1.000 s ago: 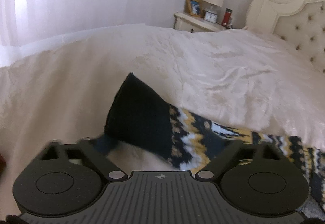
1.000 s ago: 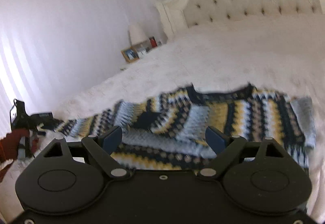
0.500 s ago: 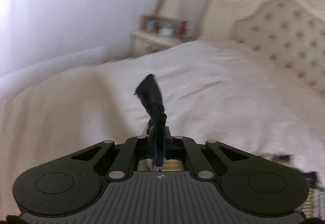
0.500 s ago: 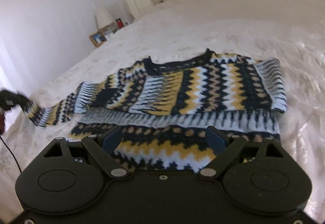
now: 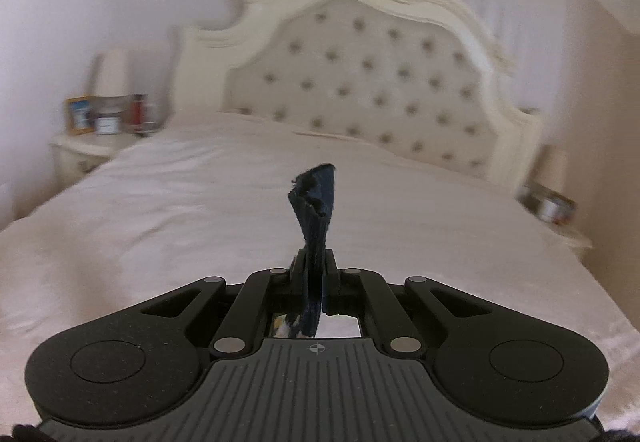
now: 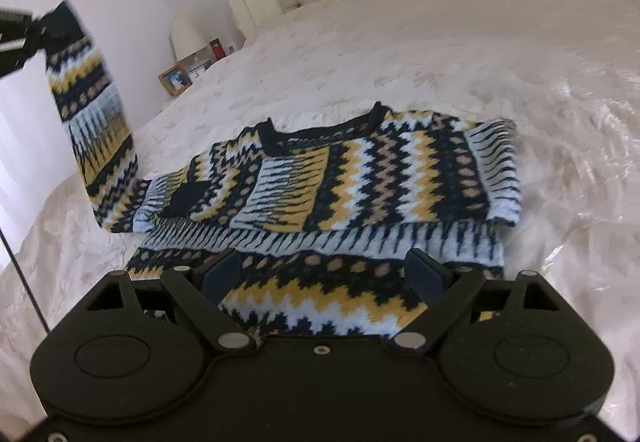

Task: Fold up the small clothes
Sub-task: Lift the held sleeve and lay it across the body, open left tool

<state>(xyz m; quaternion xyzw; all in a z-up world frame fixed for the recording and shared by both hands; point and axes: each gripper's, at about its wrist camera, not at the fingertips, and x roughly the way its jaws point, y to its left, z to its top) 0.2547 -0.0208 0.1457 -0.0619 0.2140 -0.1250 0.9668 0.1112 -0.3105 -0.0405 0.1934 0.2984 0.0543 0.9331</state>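
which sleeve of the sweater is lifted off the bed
The sleeve at the picture's left, its dark cuff pinched in the left gripper. The other sleeve lies folded flat on the sweater.

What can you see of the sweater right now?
The sweater is a knit with zigzag bands of navy, yellow, tan and pale blue and a dark neckband. Its body lies flat on the white bedspread, neck toward the headboard, one sleeve already folded across the chest. The other sleeve is lifted off the bed and hangs from its dark cuff, pinched in the shut left gripper. The right gripper hovers over the hem, jaws wide and empty.
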